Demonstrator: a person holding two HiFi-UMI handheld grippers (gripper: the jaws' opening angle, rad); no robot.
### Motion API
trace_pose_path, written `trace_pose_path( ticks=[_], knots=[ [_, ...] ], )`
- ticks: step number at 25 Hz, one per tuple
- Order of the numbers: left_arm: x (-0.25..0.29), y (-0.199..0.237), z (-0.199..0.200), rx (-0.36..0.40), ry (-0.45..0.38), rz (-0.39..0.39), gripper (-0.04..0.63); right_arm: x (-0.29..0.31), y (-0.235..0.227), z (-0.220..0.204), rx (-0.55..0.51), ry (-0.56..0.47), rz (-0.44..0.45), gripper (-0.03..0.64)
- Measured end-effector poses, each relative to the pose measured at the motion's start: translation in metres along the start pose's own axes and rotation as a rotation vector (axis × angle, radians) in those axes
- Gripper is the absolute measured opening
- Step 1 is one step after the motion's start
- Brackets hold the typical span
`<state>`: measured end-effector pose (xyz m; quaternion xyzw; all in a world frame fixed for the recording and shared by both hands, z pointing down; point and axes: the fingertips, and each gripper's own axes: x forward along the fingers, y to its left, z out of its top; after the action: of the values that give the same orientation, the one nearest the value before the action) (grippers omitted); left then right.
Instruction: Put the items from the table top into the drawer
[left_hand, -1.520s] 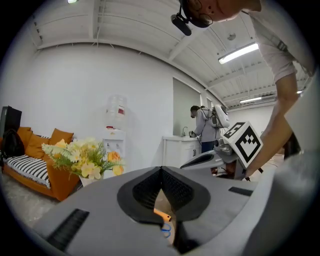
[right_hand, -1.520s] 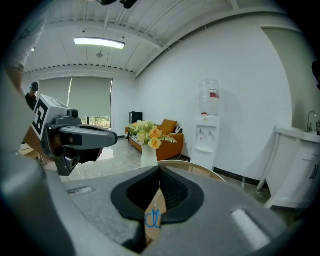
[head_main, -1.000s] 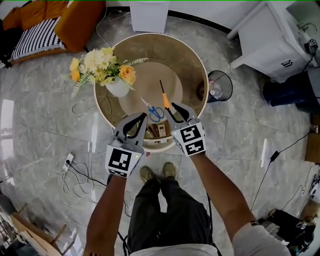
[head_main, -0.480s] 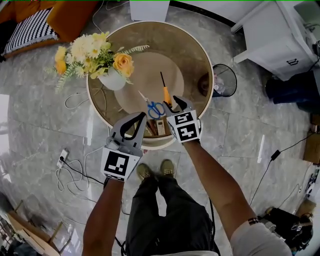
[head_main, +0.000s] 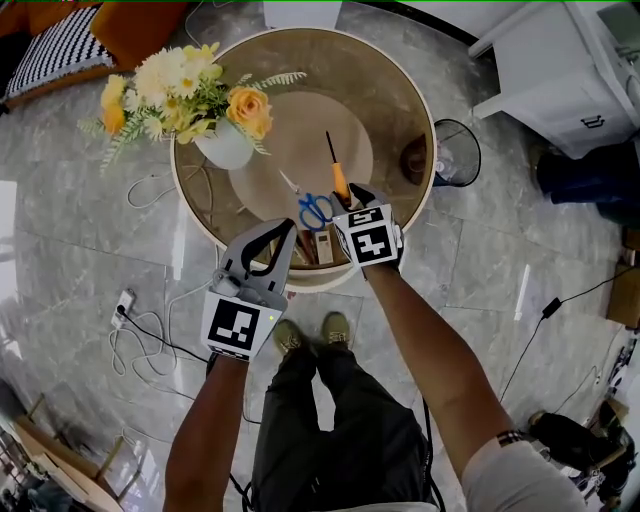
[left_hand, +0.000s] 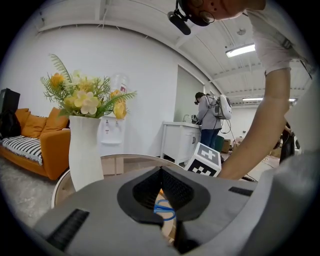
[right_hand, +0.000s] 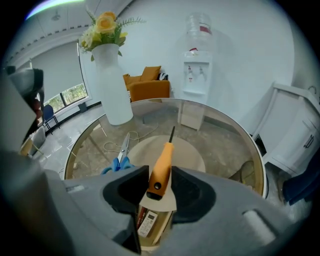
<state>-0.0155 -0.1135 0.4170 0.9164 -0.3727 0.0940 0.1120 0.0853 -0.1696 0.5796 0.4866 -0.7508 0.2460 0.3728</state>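
**Round glass counter, screwdriver between right tongs**

Grey marble floor (head_main: 80, 250). Round glass counter (head_main: 400, 90) with a flower vase (head_main: 228, 148) at its left edge. Drawer (head_main: 318, 268) open under the near edge. Scissors (head_main: 313, 208) and screwdriver (head_main: 337, 172) lie mid-counter. Right tongs (head_main: 352, 198) wide, jaws just been closing, screwdriver handle between them, not gripped. Left tongs (head_main: 288, 228) closed, empty. Only the left gripper view shows a second person (left_hand: 210, 117).
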Motion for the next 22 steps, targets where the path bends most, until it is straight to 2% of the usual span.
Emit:
trace_pose_path(
  ticks=[2, 7, 15, 22],
  knots=[
    [0.000, -0.001, -0.003, -0.007, 0.013, -0.004, 0.000, 0.000, 0.000, -0.001, 0.006, -0.003, 0.000, 0.123],
    [0.000, -0.003, -0.009, -0.011, 0.021, 0.000, 0.000, -0.006, -0.003, -0.001, 0.033, -0.035, -0.006, 0.109],
    [-0.002, -0.011, -0.015, -0.036, 0.008, 0.032, 0.000, -0.057, 0.009, -0.002, 0.133, -0.232, 0.044, 0.107],
    [-0.017, -0.031, 0.002, -0.080, -0.038, 0.059, 0.000, -0.135, 0.047, 0.005, 0.015, -0.412, 0.129, 0.107]
  ],
)
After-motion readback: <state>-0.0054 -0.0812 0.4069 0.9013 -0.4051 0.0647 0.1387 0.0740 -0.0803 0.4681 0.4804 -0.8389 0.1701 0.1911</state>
